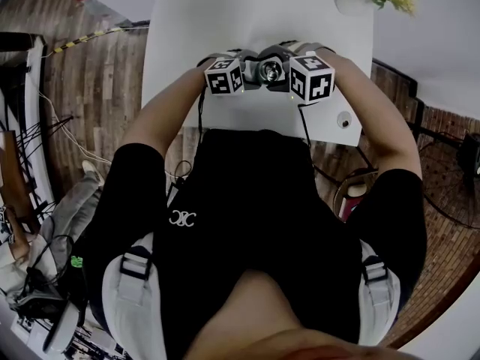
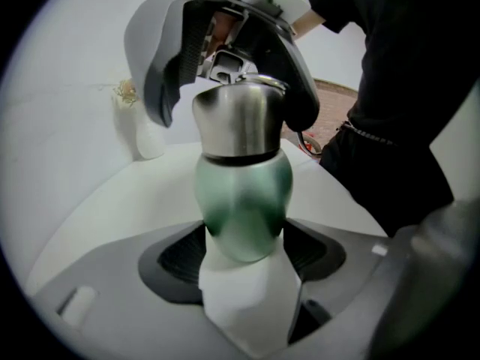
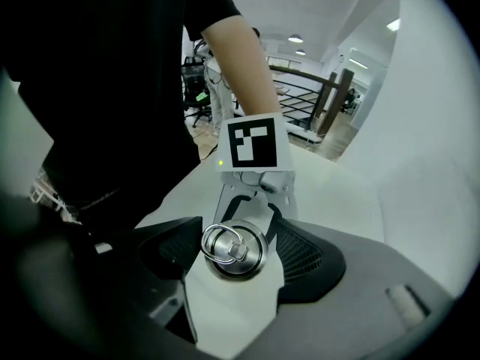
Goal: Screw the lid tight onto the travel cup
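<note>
1. Right now your left gripper (image 2: 244, 257) is clamping the travel cup (image 2: 244, 193), with its dark pads pressing on either side of the green body.
2. Your right gripper (image 3: 234, 250) is gripping the cup from the opposite end, with its jaws bearing on the rim of the steel lid (image 2: 240, 118).
3. The lid's wire ring (image 3: 223, 240) is lying flat on top and facing that gripper's camera.
4. The lid is sitting on the cup, with a dark seam showing where steel meets green.
5. You are holding both grippers close together by the near edge of the white desk (image 1: 247, 21), about midway along it, and the cup is sitting between them.
6. A white vase of flowers (image 1: 352, 2) is standing at the desk's far right corner.
7. A small round white object (image 1: 344, 120) is lying at the near right corner, well apart from the cup.
</note>
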A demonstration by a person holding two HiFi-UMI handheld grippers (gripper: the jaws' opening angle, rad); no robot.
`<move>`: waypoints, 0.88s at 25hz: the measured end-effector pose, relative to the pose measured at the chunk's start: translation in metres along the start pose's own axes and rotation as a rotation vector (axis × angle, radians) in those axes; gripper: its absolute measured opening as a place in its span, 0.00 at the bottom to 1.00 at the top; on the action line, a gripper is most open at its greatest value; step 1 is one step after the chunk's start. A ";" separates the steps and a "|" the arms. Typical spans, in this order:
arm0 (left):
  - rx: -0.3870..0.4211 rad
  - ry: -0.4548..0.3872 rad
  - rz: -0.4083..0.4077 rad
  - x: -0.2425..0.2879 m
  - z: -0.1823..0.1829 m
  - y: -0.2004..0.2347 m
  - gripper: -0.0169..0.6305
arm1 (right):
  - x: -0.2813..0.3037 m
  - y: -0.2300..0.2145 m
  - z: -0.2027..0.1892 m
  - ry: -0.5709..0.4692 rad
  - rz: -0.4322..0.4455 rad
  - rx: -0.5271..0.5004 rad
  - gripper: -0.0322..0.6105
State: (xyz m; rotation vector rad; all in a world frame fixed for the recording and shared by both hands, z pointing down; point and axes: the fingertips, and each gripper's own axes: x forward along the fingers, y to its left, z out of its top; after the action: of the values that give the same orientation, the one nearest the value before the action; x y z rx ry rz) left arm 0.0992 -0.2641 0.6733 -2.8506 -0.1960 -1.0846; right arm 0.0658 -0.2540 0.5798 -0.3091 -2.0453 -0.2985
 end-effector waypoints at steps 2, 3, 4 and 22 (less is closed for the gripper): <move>-0.006 0.003 -0.003 0.002 -0.001 0.000 0.61 | 0.003 0.003 -0.005 0.048 0.039 -0.062 0.53; -0.009 0.005 -0.006 0.004 -0.001 0.000 0.60 | 0.004 0.005 -0.007 0.058 0.056 -0.085 0.51; -0.011 0.006 -0.008 0.005 -0.002 0.000 0.60 | 0.005 0.006 -0.007 0.058 0.070 -0.097 0.48; -0.180 0.014 0.128 0.008 -0.015 -0.002 0.59 | -0.001 -0.016 0.004 -0.362 -0.324 0.311 0.47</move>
State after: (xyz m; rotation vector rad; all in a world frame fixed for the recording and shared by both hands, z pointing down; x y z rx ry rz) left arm 0.0952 -0.2632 0.6895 -2.9608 0.0888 -1.1512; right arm 0.0572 -0.2680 0.5762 0.1773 -2.4593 -0.1204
